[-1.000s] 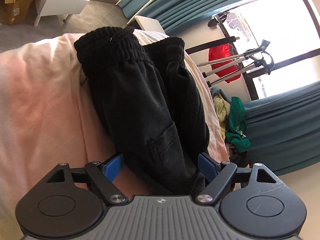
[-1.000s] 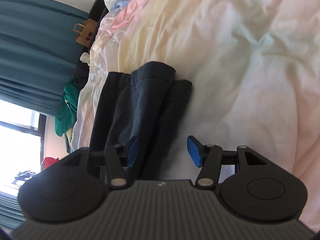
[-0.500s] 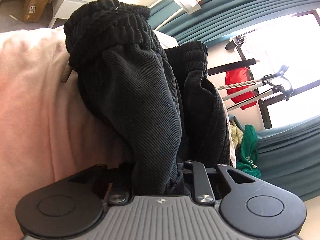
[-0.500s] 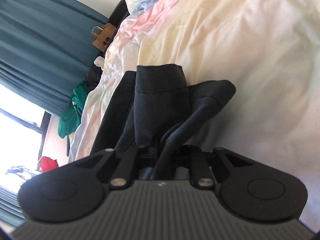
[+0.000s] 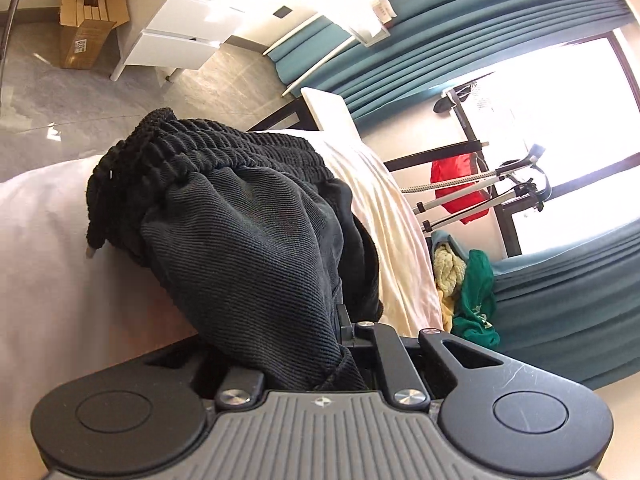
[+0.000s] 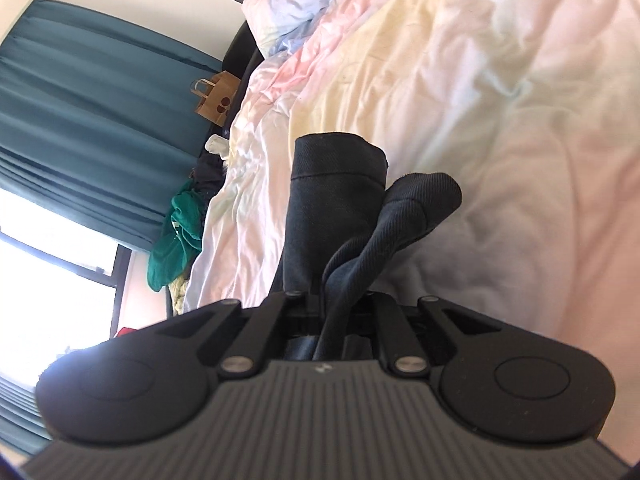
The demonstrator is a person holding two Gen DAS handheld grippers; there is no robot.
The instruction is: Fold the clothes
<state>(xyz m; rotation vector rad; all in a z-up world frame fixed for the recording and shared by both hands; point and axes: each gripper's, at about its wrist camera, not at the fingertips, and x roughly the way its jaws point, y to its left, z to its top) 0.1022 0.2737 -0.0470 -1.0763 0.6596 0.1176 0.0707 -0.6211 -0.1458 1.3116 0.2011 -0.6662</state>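
Black trousers (image 5: 248, 248) lie on a pale pink and cream bed cover (image 5: 52, 280). In the left wrist view their ribbed elastic waistband (image 5: 192, 152) is at the far end. My left gripper (image 5: 308, 360) is shut on a bunch of the trouser cloth, which hides its pads. In the right wrist view the two leg ends (image 6: 336, 184) rise off the cover (image 6: 500, 120). My right gripper (image 6: 332, 320) is shut on the leg cloth and holds it lifted.
Teal curtains (image 5: 560, 300) and a bright window (image 5: 560, 120) stand beside the bed. A heap of green and yellow clothes (image 5: 468, 288) lies by the bed edge. A drying rack with a red item (image 5: 460, 188), a white cabinet (image 5: 180, 36), a cardboard box (image 5: 88, 24) and a paper bag (image 6: 214, 98) are around.
Both grippers went from open around the trousers to shut on the cloth. Both ends are now lifted off the bed cover.
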